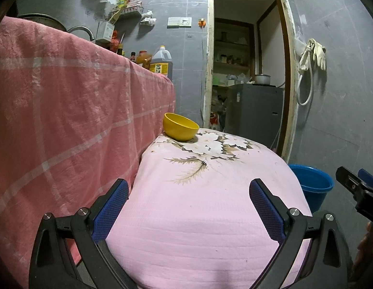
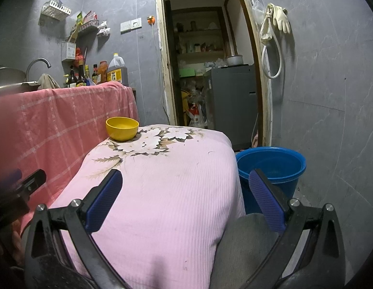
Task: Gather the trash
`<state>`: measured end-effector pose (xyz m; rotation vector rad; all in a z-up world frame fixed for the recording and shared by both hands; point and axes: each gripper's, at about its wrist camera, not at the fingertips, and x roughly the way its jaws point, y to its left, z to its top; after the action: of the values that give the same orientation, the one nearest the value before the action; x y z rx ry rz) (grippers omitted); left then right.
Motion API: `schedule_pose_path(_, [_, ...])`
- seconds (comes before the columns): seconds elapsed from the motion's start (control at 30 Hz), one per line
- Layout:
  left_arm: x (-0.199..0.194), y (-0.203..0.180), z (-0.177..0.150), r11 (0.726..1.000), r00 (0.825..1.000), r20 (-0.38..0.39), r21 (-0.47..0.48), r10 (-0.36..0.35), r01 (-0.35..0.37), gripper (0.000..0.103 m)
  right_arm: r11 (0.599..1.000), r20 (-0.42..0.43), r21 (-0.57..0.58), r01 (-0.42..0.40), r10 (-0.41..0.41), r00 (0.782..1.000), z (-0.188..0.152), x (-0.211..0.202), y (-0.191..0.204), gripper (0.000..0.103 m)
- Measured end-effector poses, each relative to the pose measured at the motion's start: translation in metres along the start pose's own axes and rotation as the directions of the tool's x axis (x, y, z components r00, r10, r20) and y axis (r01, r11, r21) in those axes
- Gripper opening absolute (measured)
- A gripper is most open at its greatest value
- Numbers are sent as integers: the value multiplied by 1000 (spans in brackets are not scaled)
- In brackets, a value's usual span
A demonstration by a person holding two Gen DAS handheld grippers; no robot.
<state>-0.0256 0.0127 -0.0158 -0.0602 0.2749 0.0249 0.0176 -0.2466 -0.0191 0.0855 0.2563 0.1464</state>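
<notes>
1. Nearest the cameras, the left gripper (image 1: 189,192) hangs over the near end of a pink flowered cover (image 1: 198,204), its blue-padded fingers (image 1: 113,207) spread wide with nothing between them.
2. The right gripper (image 2: 186,185) is released too, jaws wide apart and holding nothing; its left finger sits over the cover and its right finger in front of a blue bucket (image 2: 270,166).
3. From the left wrist view, the right gripper's black tip shows at the far right edge, well apart from the left one.
4. To the left, a red checked cloth (image 1: 66,110) drapes a higher counter that runs along the cover's left edge.
5. A yellow bowl (image 2: 122,128) stands upright at the far left corner of the cover, on the flower print, just beside the red cloth.
6. The blue bucket stands on the floor, just beside the cover's right edge, open side up.
7. No loose trash can be made out on the cover; whether the bowl or bucket holds any cannot be told.
8. Behind, bottles (image 2: 85,77) line the counter's far end, and gloves (image 2: 279,20) hang on the right wall beside an open doorway.
</notes>
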Motion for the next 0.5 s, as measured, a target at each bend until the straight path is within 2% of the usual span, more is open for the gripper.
schedule_pose_path(0.5, [2,0,-2,1000,1000,-2,7,-1,1,98,1000,0,1,0,0,1000,0,0,0,103])
